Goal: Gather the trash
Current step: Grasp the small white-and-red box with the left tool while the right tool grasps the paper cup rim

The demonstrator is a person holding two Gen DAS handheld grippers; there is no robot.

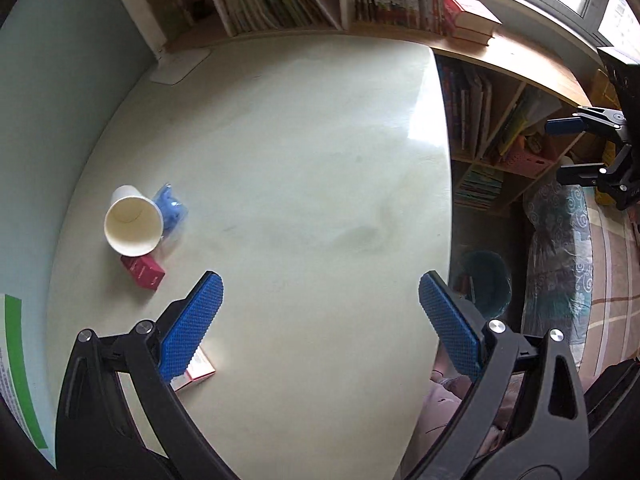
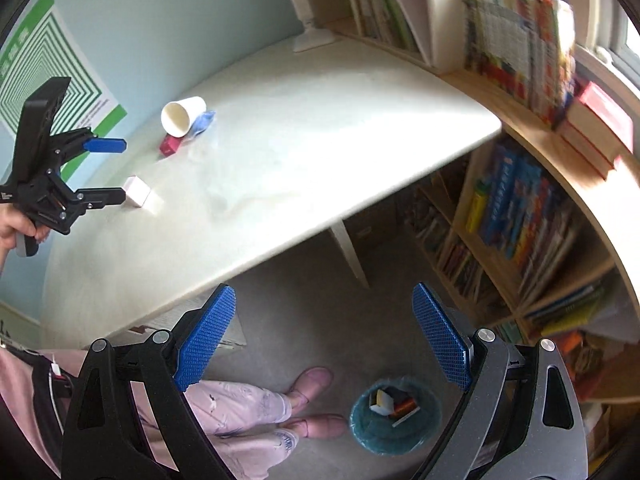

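With both sets of jaws spread wide and nothing between the pads, left gripper (image 1: 320, 312) hangs over the pale surface (image 1: 300, 152), right gripper (image 2: 324, 328) sits off its edge over the floor. Just under the left gripper's left finger: small white box with red trim (image 1: 200, 368), lying flat on the surface. Further out, near the wall side: white paper cup (image 1: 134, 224) tipped on its side, mouth toward the left camera, touching a crumpled blue wrapper (image 1: 172, 210) behind it and a dark red box (image 1: 143, 271) in front. Below the right gripper, on the floor: teal-lined trash bin (image 2: 394, 416), already holding a few boxes, beside the person's pink slippers (image 2: 316, 404). Bookshelves (image 2: 520, 208) run along the far side.
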